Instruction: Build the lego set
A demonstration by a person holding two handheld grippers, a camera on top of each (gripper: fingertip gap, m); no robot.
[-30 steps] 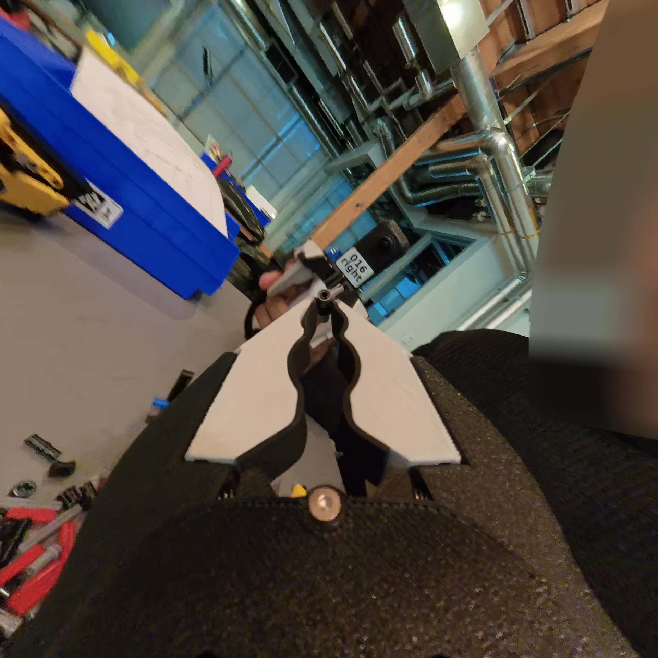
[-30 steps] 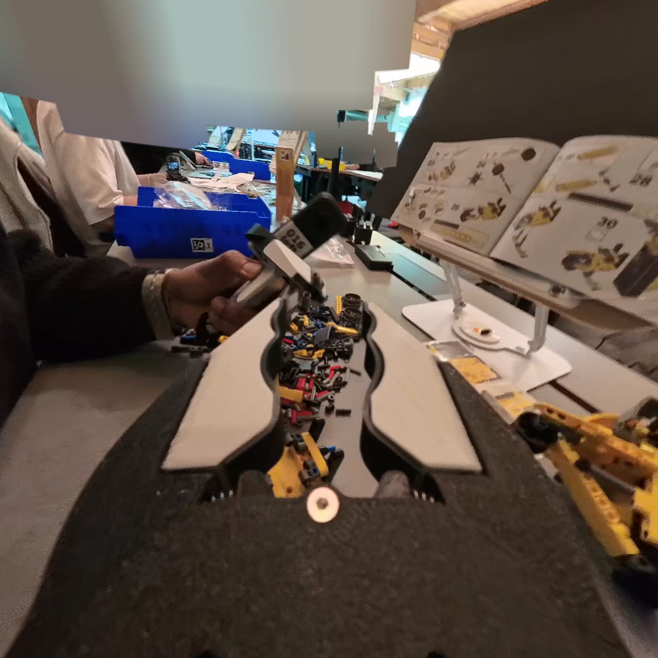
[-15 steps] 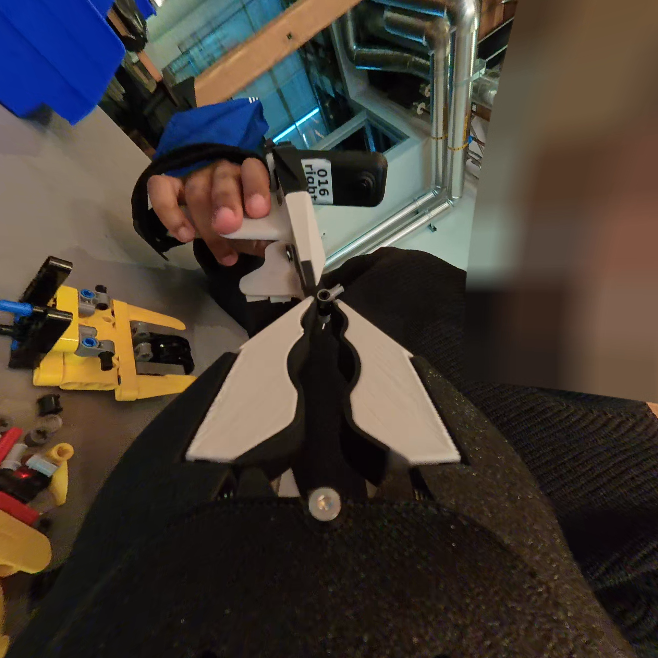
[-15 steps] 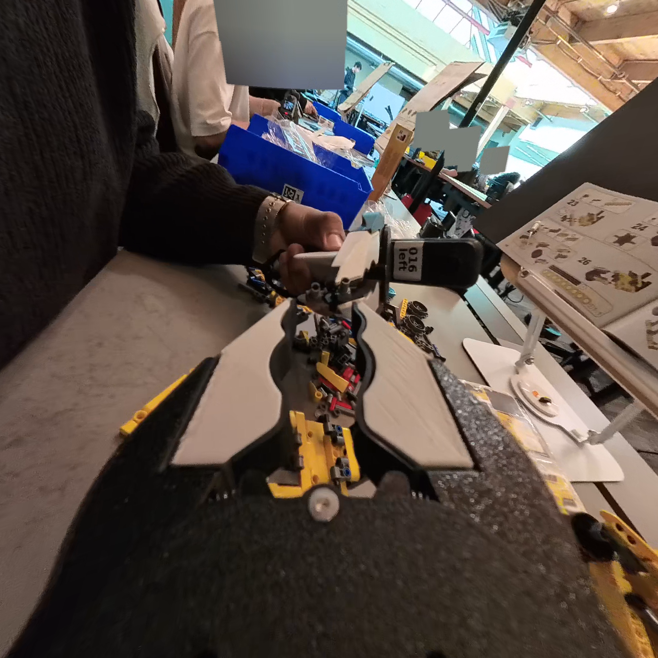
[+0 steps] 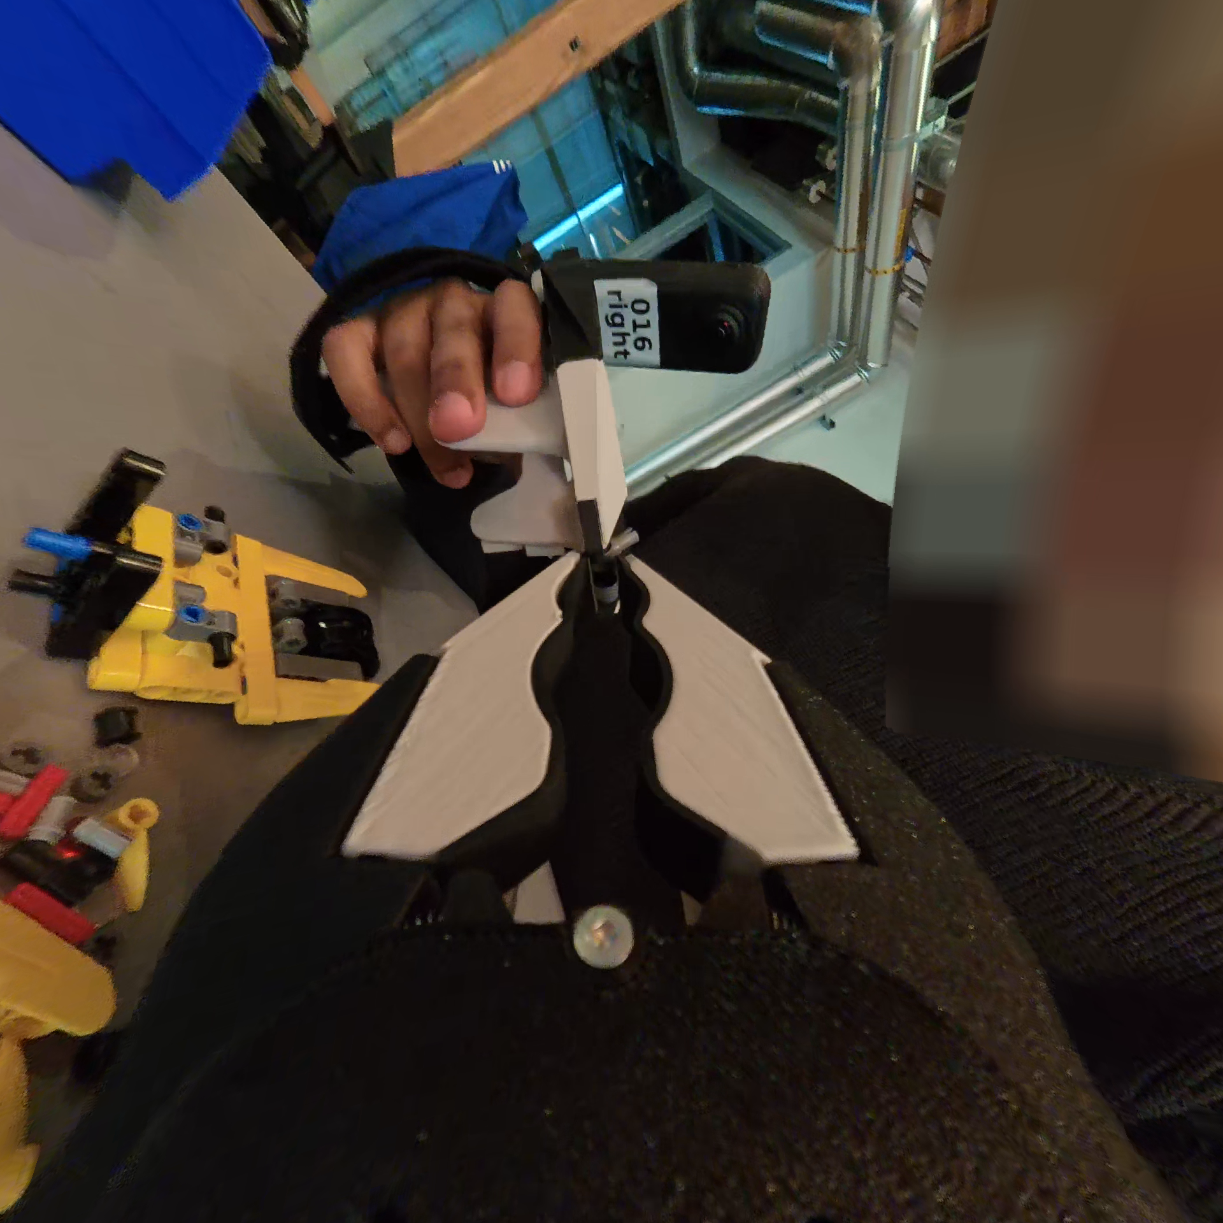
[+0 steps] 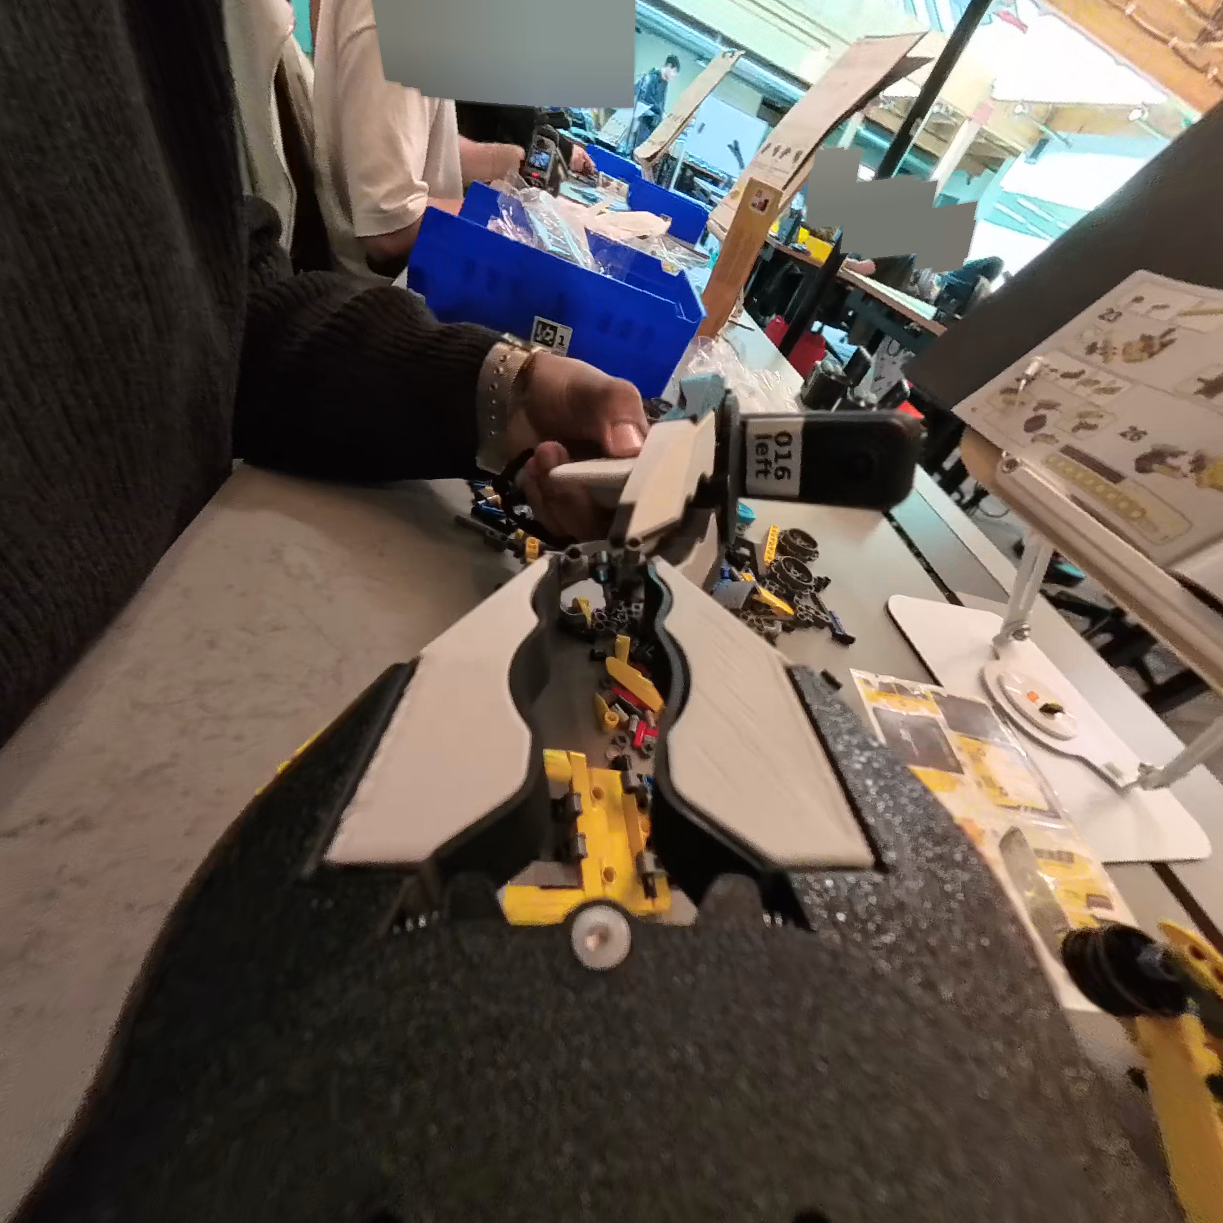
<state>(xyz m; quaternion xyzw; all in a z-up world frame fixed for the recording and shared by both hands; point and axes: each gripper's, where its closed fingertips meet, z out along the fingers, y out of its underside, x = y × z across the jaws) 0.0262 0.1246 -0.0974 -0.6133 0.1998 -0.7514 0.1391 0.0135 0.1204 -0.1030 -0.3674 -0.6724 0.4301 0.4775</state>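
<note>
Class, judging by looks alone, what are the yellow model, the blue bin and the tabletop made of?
Yellow model: probably moulded plastic, glossy, with studs and pin holes.
Blue bin: likely rigid plastic, with an even, slightly shiny colour.
Tabletop: grey, matt and faintly mottled; laminate or stone, cannot tell which.

Labels [image 5: 625,329] on cams; bin tag [image 6: 551,335].

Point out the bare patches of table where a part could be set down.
Bare grey table lies on the near left, between the dark sleeve and the loose parts pile. Crowded: around that pile, the wheels, and the stand base with leaflets.
</note>
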